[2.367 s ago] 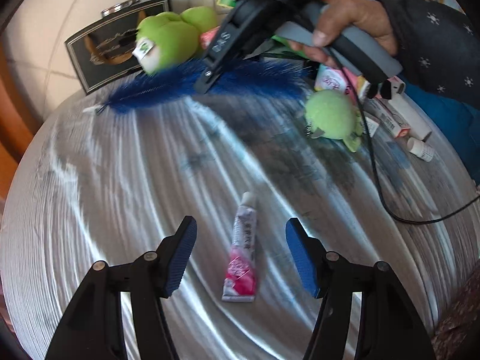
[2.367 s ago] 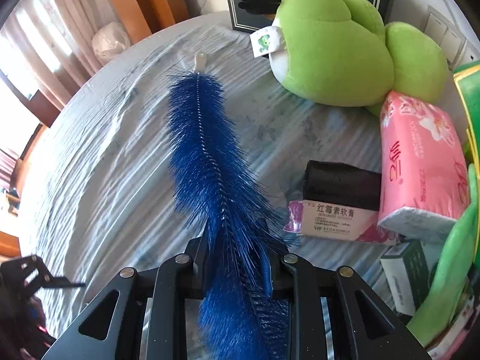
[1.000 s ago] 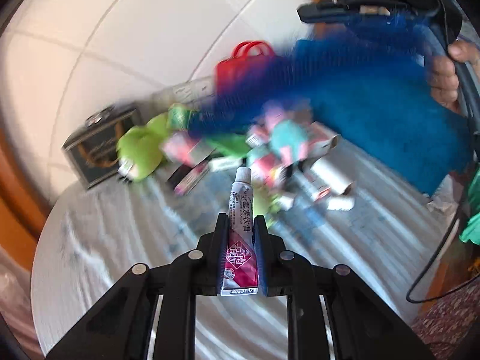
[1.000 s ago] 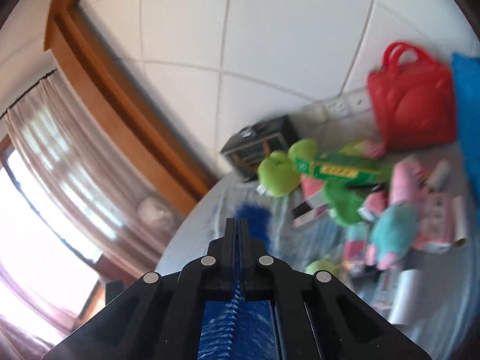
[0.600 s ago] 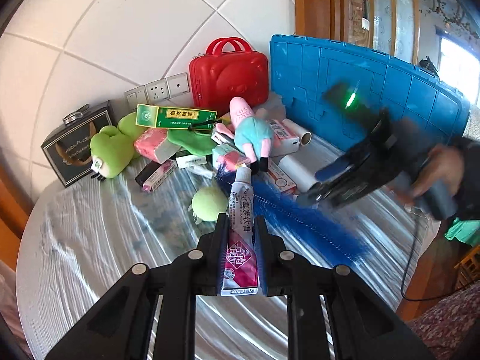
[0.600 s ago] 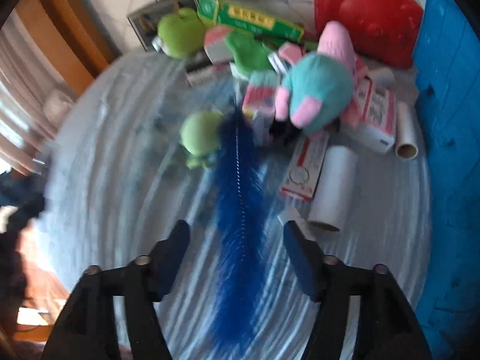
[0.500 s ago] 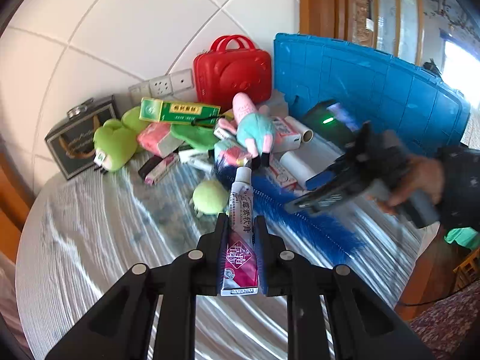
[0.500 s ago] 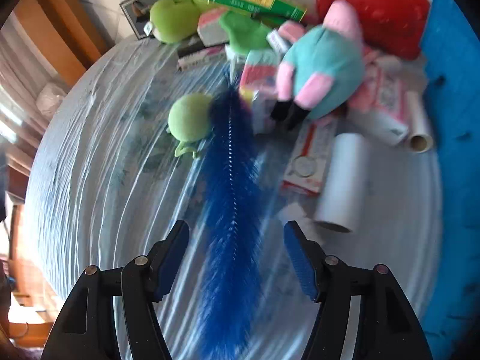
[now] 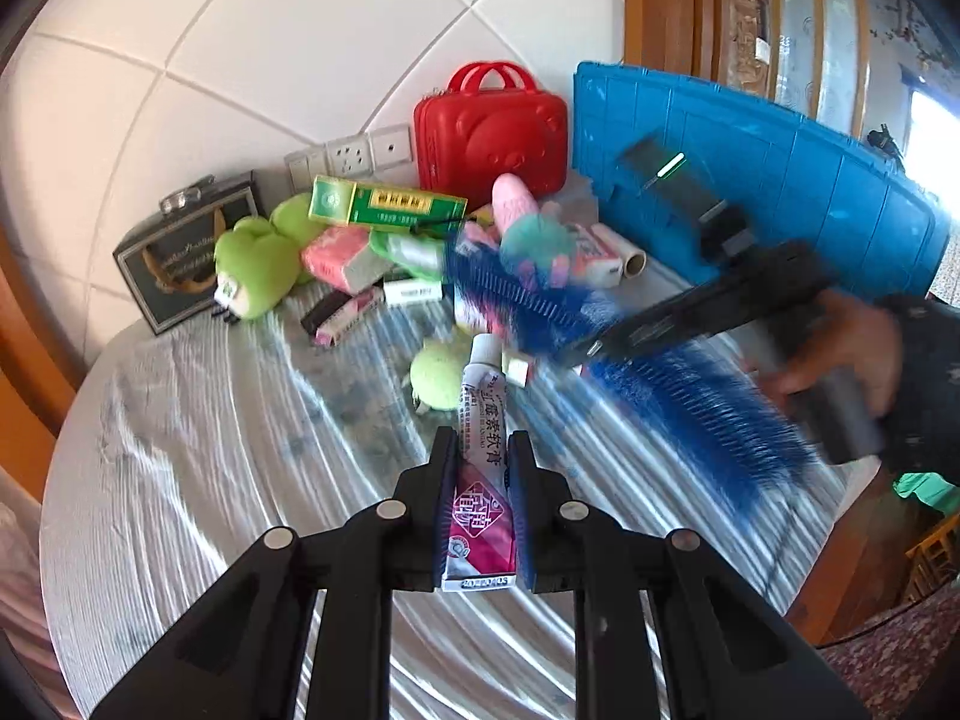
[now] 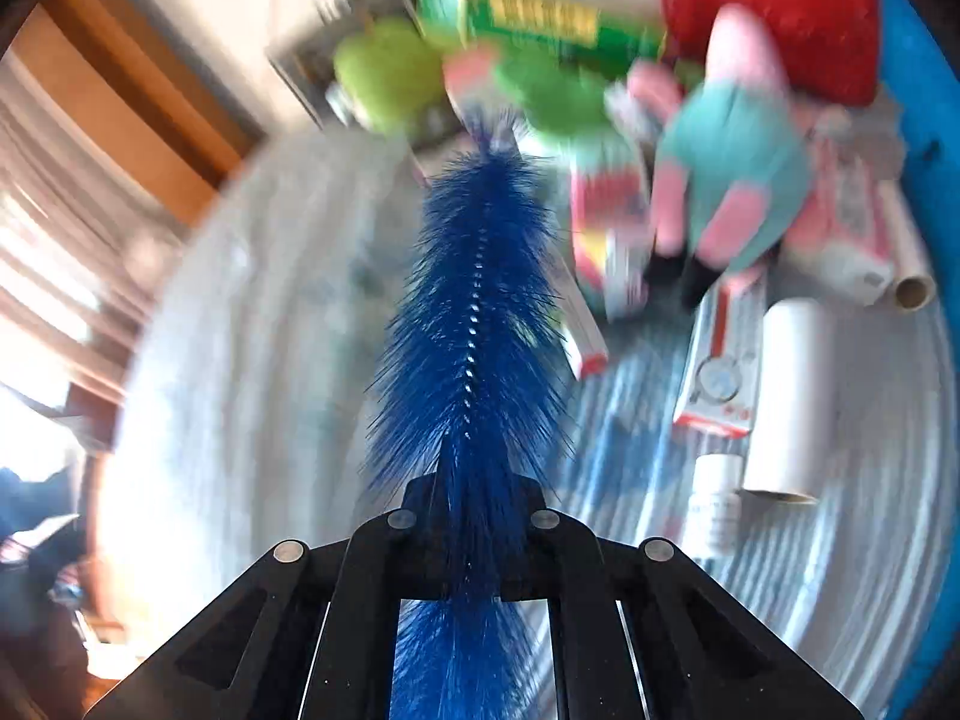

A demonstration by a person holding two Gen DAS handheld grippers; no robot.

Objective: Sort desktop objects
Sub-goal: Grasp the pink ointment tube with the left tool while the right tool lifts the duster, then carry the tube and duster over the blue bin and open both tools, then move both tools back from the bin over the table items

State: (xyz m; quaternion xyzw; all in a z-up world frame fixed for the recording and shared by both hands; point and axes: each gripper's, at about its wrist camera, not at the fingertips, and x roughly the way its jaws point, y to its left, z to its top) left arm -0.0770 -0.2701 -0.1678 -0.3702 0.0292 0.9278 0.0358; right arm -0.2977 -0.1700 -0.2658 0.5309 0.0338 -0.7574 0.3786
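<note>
My left gripper is shut on a pink and white ointment tube and holds it above the table, cap pointing forward. My right gripper is shut on a long blue bristle brush, which sticks out ahead of it over the table. In the left wrist view the same brush and the right gripper hang above the table at the right, blurred by motion.
A pile stands at the back: red case, green box, green plush, pink and teal plush, pink tissue pack, black box. A blue crate is at right. A green ball, white rolls.
Half a second ago my right gripper was open with the brush lying on the table. Now it is shut on the brush and has lifted it. My left gripper keeps holding the tube.
</note>
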